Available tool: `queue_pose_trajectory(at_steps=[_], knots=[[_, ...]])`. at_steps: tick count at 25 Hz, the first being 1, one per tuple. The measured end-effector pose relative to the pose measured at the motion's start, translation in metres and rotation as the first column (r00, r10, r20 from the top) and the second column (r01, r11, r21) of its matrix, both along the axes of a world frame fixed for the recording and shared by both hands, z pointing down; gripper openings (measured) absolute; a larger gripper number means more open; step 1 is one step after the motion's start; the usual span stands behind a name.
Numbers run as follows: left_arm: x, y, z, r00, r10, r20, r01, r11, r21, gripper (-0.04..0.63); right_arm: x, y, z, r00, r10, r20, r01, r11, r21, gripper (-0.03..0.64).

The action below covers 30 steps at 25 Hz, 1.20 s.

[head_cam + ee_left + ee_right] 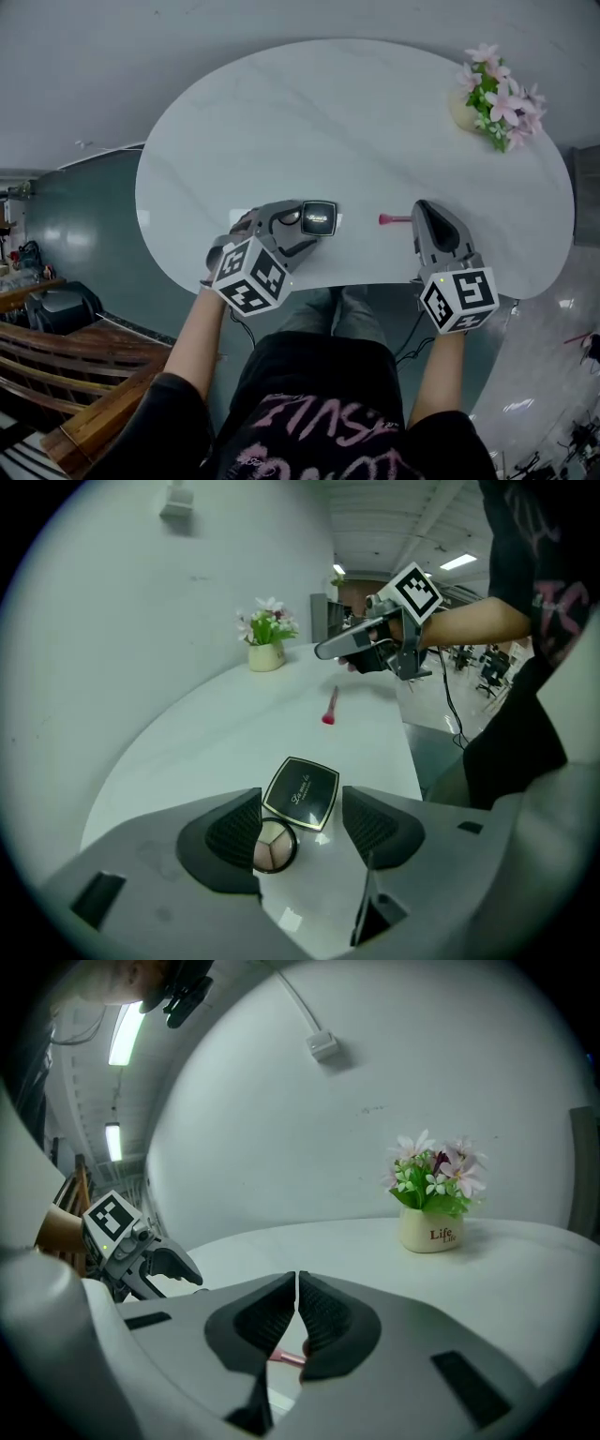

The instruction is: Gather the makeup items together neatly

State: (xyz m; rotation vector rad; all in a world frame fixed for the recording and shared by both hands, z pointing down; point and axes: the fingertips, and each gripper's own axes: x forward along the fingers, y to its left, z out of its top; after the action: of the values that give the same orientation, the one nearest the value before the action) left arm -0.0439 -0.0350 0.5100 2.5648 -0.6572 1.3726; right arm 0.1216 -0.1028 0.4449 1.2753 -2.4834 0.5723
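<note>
The left gripper (302,822) tilts down with its jaws wide over the black compact (302,793) and the round palette (274,844). These lie together near the table's (309,112) front edge, apparently touching. Neither pad presses them, so they look set down as a pair. The right gripper (298,1312) is closed and empty near the pink brush (330,708), which lies well apart. Only the left gripper view plainly shows the palette.

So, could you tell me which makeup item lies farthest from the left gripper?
The pink stick, lying alone near the right gripper; the black compact and round palette sit together by the left gripper.
</note>
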Motion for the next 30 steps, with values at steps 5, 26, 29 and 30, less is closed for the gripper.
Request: queue_pose_trajectory(at_steps=[5,26,29,30], knots=[[0.007,-0.002,0.012,0.978,0.174,0.115,-0.171,0.984,-0.041,0.294,0.011,0.005,0.007,1.0,0.026,0.01,-0.026,0.999,-0.022,0.069],[0.023,-0.006,0.04,0.887,0.413,0.207,-0.377,0.906,-0.194,0.304,0.034,0.021,0.022,0.997,0.063,-0.033,-0.065,0.996,-0.068,0.069],[0.023,-0.006,0.04,0.889,0.408,0.209,-0.371,0.908,-0.196,0.304,0.033,0.022,0.023,0.997,0.063,-0.037,-0.065,0.996,-0.064,0.069],[0.023,-0.007,0.039,0.893,0.401,0.206,-0.363,0.911,-0.198,0.303,0.033,0.023,0.024,0.997,0.062,-0.041,-0.065,0.996,-0.064,0.069]])
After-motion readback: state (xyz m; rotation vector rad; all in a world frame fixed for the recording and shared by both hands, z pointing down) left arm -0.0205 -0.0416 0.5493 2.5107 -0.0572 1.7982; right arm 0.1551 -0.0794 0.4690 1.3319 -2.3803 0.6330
